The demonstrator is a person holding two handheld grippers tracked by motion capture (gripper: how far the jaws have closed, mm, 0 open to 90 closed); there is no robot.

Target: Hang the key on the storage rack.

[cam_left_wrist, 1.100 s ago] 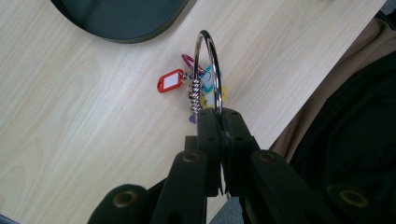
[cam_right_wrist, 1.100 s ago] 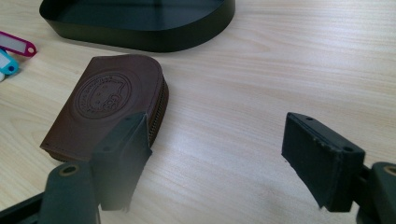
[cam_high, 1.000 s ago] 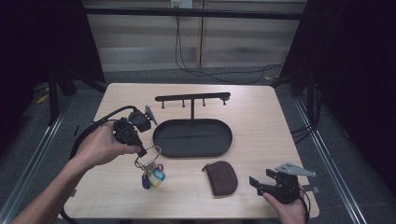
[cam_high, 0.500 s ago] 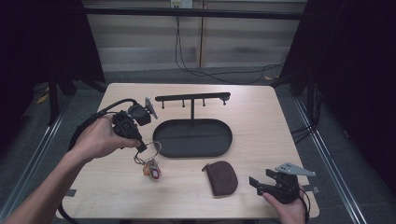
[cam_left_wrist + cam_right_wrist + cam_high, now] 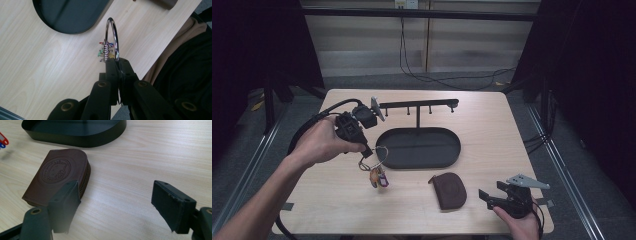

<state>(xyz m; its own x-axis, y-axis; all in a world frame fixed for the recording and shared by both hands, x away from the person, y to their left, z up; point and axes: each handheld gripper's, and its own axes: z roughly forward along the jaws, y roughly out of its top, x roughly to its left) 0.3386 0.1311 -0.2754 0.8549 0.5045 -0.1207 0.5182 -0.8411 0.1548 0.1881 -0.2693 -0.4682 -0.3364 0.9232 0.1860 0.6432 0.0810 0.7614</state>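
Pale wood tabletop [image 5: 492, 130] in the high view: the left gripper [image 5: 368, 152] holds a key ring [image 5: 374, 162] lifted just left of the black oval tray [image 5: 452, 155].

Left gripper view: jaws clamped on the metal ring.

Right gripper view: the right gripper [image 5: 116, 205] has its jaws wide apart, empty, beside a brown pouch [image 5: 58, 173].

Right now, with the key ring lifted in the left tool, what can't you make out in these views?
- Keys and coloured tags on the silver metal key ring: too small in the high view, hidden behind the ring's coil in the left gripper view.
- Brown leather zip pouch: near corner hidden by the right tool's jaw; embossed emblem illegible.
- Black oval metal tray: cut off by the top edge.
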